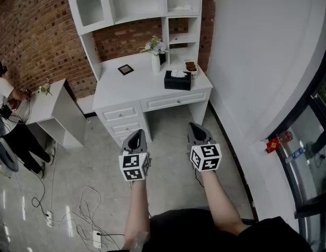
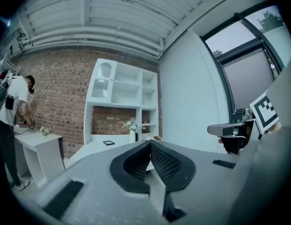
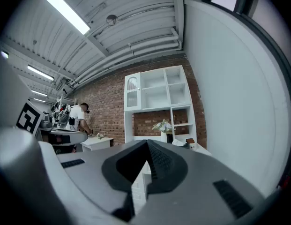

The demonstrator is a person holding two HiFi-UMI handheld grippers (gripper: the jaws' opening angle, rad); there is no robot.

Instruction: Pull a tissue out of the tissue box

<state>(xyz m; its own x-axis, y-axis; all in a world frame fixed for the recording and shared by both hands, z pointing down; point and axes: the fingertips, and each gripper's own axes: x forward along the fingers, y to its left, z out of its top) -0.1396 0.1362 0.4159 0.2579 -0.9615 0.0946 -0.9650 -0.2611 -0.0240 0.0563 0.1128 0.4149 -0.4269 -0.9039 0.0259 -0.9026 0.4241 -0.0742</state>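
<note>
A black tissue box (image 1: 177,81) with a white tissue (image 1: 178,73) poking from its top stands at the right end of the white desk (image 1: 131,85), below the hutch. Both grippers are held level over the floor, well short of the desk and apart from the box. My left gripper (image 1: 136,133) (image 2: 150,143) is shut, its jaws meeting at the tip with nothing between them. My right gripper (image 1: 197,126) (image 3: 147,142) is likewise shut and empty, roughly in line with the box.
On the desk are a vase of flowers (image 1: 156,56), a small black frame (image 1: 125,69) and a cup (image 1: 191,67). A white side table (image 1: 55,106) and a person (image 1: 5,104) are at the left. Cables (image 1: 84,209) lie on the floor. A white wall (image 1: 246,62) runs along the right.
</note>
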